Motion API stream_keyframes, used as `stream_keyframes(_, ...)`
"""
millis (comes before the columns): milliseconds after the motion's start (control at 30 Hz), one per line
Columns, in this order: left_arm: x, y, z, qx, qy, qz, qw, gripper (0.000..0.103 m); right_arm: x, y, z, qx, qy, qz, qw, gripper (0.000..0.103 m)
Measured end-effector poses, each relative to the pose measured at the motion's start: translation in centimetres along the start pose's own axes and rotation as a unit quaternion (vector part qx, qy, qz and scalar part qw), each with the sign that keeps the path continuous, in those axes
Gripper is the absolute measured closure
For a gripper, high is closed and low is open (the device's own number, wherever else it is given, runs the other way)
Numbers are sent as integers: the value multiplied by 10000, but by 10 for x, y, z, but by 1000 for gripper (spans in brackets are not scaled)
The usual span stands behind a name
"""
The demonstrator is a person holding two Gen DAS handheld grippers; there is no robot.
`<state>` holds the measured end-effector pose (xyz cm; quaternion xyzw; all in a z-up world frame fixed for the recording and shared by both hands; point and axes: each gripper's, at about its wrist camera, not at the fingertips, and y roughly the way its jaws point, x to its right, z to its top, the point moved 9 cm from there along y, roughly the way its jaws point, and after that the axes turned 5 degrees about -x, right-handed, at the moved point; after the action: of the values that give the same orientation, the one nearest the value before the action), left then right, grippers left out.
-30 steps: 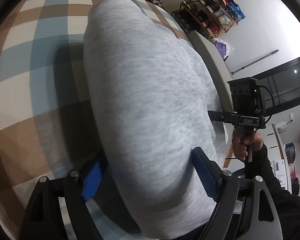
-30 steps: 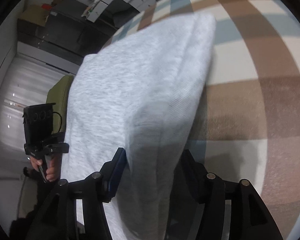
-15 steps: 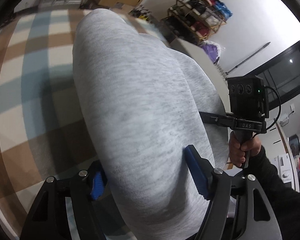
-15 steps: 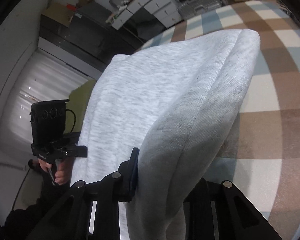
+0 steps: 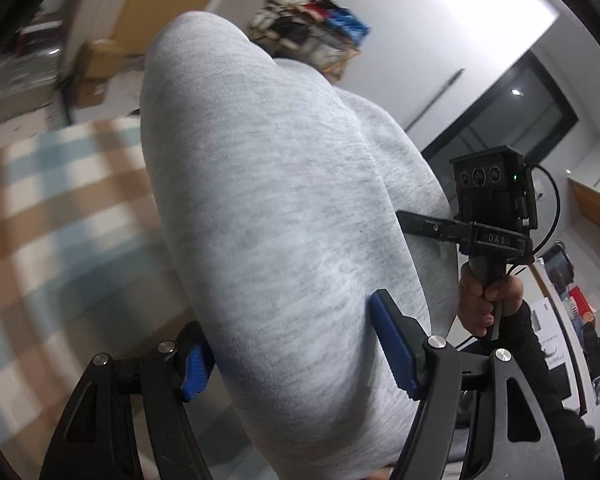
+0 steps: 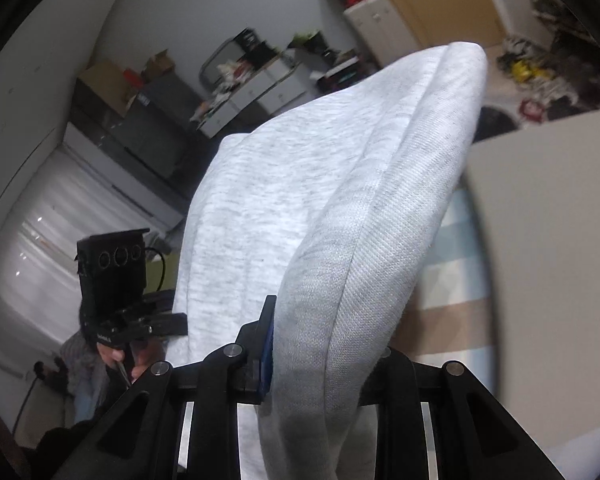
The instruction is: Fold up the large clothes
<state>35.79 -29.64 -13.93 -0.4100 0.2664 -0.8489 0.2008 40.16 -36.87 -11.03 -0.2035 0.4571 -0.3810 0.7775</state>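
Note:
A light grey knit garment (image 5: 284, 208) hangs lifted between both grippers, above a checked blue, brown and white cloth (image 5: 60, 220). In the left wrist view my left gripper (image 5: 296, 348) is shut on a thick bunch of it, a blue pad (image 5: 392, 344) pressing on each side. In the right wrist view my right gripper (image 6: 320, 360) is shut on a folded edge of the garment (image 6: 340, 208), which drapes over and hides the right finger. Each view shows the other gripper's black housing (image 5: 492, 200) (image 6: 116, 280), held by a hand, its fingers running into the cloth.
The checked cloth (image 6: 452, 280) lies below, with a blurred pale panel (image 6: 548, 240) to its right. A cluttered rack (image 5: 312, 36) and a dark window (image 5: 500, 128) stand behind. Cabinets and boxes (image 6: 260, 80) line the far wall.
Both grippers have risen and carried the garment up off the checked cloth, so more of the room shows. The right jaws have narrowed onto the fold; the left jaws have closed a little.

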Motion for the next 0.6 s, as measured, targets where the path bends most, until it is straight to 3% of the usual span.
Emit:
stream_keyframes(133, 14, 61, 45, 196, -85, -199, 9996, 35, 62, -44, 43, 50, 54, -769, 9970, 75)
stream_keyframes(167, 14, 89, 56, 215, -182, -180, 9994, 35, 92, -51, 56, 33, 163, -1022, 9946, 74)
stream_keyframes(267, 1, 149, 59, -46, -466, -109, 9988, 35, 171, -47, 74, -157, 403, -1817, 9824, 66)
stream_keyframes(367, -30, 199, 43, -506, -751, 342, 9953, 53, 247, -37, 68, -407, 725, -2598, 9621, 65)
stream_keyframes(433, -36, 190, 41, -294, -664, 220, 9971, 53, 276, -44, 57, -449, 803, -2999, 9495, 65)
stream_keyframes(500, -42, 171, 40, -211, -477, 606, 9968, 53, 286, -63, 40, -198, 636, -3378, 9389, 65)
stream_keyframes(600, -31, 137, 45, 343, -36, 1054, 9938, 51, 262, -106, 24, 515, 86, -3465, 9366, 64)
